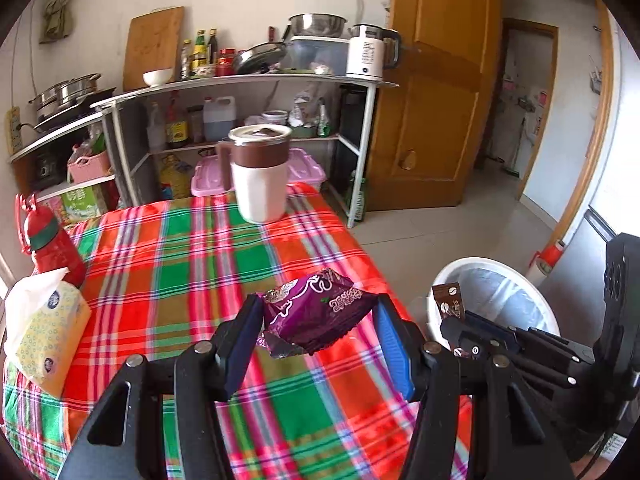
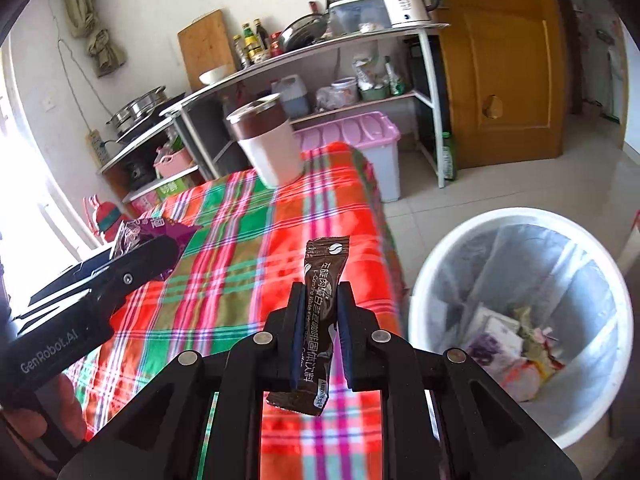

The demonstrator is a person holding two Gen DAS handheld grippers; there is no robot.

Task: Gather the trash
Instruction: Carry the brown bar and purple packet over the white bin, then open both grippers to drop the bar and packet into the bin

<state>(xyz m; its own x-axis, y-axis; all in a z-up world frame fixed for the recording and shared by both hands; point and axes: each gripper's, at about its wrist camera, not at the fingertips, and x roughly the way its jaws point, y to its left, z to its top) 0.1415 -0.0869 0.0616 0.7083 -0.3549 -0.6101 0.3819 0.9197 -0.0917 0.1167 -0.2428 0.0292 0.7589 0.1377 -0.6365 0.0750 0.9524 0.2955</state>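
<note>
At lower centre of the left wrist view, the left gripper point(image 1: 318, 322) clamps a purple wrapper point(image 1: 316, 314) above the plaid table point(image 1: 180, 264). The right gripper point(image 2: 320, 312) pinches a brown sachet point(image 2: 320, 300) upright (clear of the cloth), presumably for dropping into the white bin point(image 2: 440, 264) at lower right.

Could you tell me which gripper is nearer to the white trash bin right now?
Right. The right gripper, shut on a brown sachet, is beside the bin; the left gripper, holding a purple wrapper, is farther over the table.
</note>
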